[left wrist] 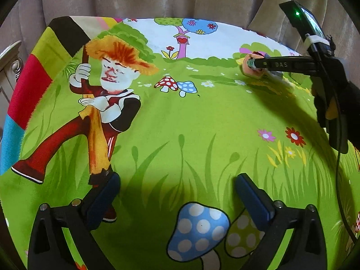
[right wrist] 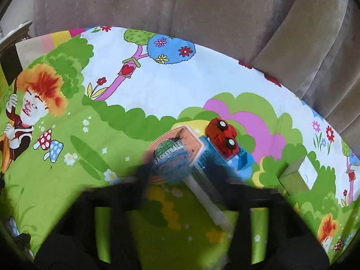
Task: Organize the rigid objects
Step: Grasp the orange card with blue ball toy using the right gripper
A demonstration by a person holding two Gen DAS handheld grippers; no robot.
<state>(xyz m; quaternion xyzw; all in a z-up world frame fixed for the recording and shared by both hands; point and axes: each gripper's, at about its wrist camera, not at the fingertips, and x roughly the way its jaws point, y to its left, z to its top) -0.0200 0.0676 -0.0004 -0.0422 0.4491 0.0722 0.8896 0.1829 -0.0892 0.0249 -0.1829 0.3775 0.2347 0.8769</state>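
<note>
- Your left gripper (left wrist: pixel 177 193) hangs over the printed cloth (left wrist: pixel 202 117), jaws spread wide, nothing between them.
- Your right gripper (right wrist: pixel 180 173), blurred, is clenched on the orange basketball toy (right wrist: pixel 173 153).
- A red toy car (right wrist: pixel 222 135) lies on a blue block (right wrist: pixel 243 159), touching the toy.

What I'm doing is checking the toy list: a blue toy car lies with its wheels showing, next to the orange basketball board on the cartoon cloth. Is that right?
Not quite: the toy car is red, not blue. The right wrist view shows it with its wheels showing, next to the orange basketball board on the cartoon cloth.
</note>
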